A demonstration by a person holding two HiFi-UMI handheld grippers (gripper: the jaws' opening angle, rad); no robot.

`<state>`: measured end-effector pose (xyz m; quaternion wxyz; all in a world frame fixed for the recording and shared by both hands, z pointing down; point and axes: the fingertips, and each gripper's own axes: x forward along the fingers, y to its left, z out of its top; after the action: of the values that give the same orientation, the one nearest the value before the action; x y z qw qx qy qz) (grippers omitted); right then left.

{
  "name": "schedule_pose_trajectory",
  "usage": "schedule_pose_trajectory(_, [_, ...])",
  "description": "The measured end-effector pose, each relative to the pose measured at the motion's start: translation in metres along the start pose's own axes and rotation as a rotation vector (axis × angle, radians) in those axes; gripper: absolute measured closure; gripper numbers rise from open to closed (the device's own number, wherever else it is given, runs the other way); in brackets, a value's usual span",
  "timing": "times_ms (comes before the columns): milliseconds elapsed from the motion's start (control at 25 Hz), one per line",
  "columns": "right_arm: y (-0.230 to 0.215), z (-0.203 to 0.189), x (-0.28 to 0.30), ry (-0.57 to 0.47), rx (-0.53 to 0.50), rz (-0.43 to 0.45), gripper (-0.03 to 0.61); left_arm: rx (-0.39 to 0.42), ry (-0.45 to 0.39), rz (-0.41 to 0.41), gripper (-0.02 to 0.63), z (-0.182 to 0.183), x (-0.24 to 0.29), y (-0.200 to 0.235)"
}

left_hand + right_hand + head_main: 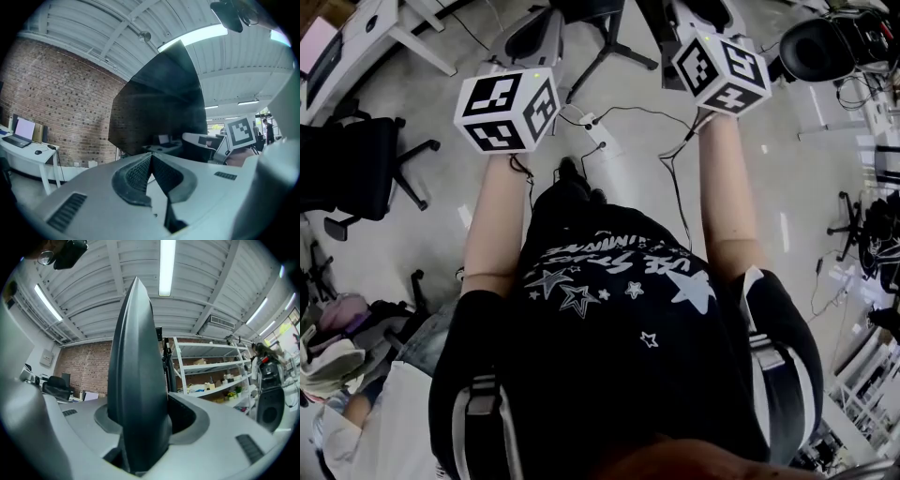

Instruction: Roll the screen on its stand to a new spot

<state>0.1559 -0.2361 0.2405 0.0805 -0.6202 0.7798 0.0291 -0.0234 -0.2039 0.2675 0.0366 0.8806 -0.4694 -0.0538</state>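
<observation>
The dark screen (136, 357) rises edge-on up the middle of the right gripper view, its edge pinched by the right gripper (140, 423). In the left gripper view it fills the centre (broad face showing) just above the left gripper (150, 159), whose jaws are pressed together at the tips.

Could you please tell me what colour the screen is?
The screen is dark grey, nearly black, best seen in the right gripper view.

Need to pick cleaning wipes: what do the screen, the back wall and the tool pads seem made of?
Screen: smooth dark casing with soft sheen, probably matt plastic.
Wall: bare red brick, rough, pale mortar lines showing.
Tool pads: dark with fine ribbing, likely rubber.
</observation>
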Motion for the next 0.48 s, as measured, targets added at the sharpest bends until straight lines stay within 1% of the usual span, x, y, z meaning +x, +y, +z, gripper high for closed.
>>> schedule_pose_trajectory(120, [0.006, 0.000, 0.003, 0.009, -0.014, -0.016, 0.359, 0.000, 0.013, -0.012, 0.606, -0.005, -0.001, -0.002])
schedule_pose_trajectory(320, [0.005, -0.001, -0.003, 0.001, -0.002, -0.031, 0.359, -0.006, 0.017, -0.035, 0.606, -0.008, 0.006, 0.001])
schedule_pose_trajectory(480, [0.014, -0.002, -0.007, 0.013, -0.035, -0.030, 0.359, -0.014, 0.015, -0.070, 0.606, -0.007, 0.012, 0.000])
